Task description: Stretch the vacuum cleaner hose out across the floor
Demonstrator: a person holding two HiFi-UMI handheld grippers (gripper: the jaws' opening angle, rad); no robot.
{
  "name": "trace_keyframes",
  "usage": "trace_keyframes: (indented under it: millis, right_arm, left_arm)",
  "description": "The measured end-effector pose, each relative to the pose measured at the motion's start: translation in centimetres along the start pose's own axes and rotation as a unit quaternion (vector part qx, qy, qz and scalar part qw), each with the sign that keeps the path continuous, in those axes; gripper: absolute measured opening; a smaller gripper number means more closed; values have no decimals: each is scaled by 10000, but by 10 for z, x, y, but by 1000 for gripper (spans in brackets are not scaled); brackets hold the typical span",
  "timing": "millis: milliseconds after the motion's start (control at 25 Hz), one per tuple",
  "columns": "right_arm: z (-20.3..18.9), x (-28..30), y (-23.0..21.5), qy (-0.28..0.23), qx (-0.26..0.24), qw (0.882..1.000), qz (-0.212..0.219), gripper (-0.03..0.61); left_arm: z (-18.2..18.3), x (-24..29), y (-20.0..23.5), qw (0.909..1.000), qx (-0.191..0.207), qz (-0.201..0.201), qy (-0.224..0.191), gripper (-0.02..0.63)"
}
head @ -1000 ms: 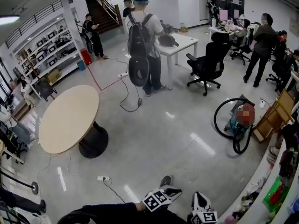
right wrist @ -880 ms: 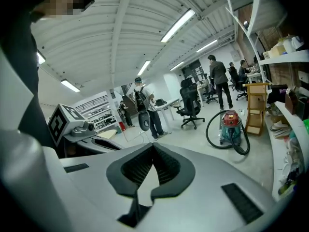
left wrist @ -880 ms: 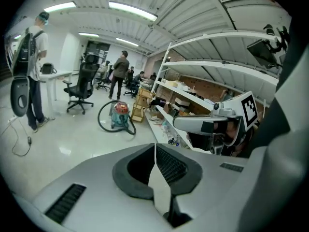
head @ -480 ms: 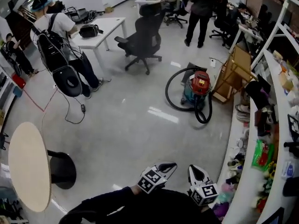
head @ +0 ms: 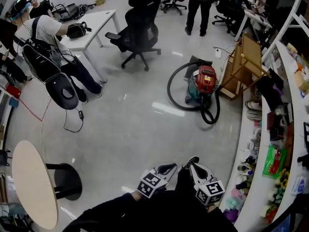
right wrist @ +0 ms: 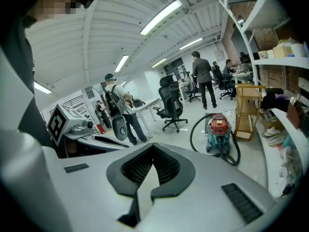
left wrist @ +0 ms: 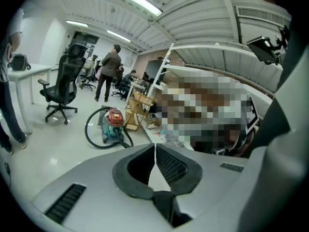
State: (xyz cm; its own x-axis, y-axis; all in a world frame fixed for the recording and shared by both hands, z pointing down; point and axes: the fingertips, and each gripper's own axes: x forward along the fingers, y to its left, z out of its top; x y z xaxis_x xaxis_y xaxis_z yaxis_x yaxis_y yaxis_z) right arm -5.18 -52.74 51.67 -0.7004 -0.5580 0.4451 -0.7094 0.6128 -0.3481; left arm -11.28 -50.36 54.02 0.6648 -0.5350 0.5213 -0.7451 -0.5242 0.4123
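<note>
Low in the head view, close to the bottom edge, the left gripper [head: 170, 168] and the right gripper [head: 192, 166] are held side by side above the pale floor [head: 135, 124]; in each gripper's own view the ribbed fingers [left wrist: 171, 166] meet at their tips with nothing between them, so both are closed and empty; the vacuum cleaner [head: 204, 83] (red lid, teal drum) stands on the floor in the upper right of the frame, well apart from both grippers and just beside a wooden frame [head: 247, 62]; its black hose [head: 211, 122] lies curled on the floor, one loop sweeping round the drum's left side and a second bend hanging below it in the frame, touched by neither gripper; a black office chair [head: 137, 25] stands in the upper middle; a person with a backpack [head: 46, 42] is at the upper left beside a white tabletop [head: 94, 23]; a round table [head: 29, 185] sits at the lower left.
</note>
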Motion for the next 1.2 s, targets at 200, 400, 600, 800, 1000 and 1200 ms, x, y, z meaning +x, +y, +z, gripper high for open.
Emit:
trace_keyframes:
  millis: [200, 400, 600, 800, 1000, 1200]
  right_arm:
    - [62, 57, -46, -121, -234, 9972, 703, 5]
    - [129, 88, -105, -256, -534, 9894, 1325, 3]
    - [163, 109, -185, -227, -492, 9904, 1270, 3]
    - [189, 123, -248, -188, -318, 9943, 1005, 5]
    - [212, 149, -317, -203, -192, 9982, 524, 5]
    - [245, 196, -412, -244, 310, 9974, -602, 5]
  left_arm:
    - [53, 23, 51, 9957, -229, 875, -182, 25]
    - [121, 70, 74, 9878, -400, 1451, -402, 25]
    - [171, 139, 84, 9880, -372, 1443, -402, 25]
    - [214, 185, 111, 9877, -436, 1456, -371, 25]
    - [256, 257, 143, 9946, -333, 969, -151, 25]
    - [317, 349, 199, 9998, 39, -42, 194, 25]
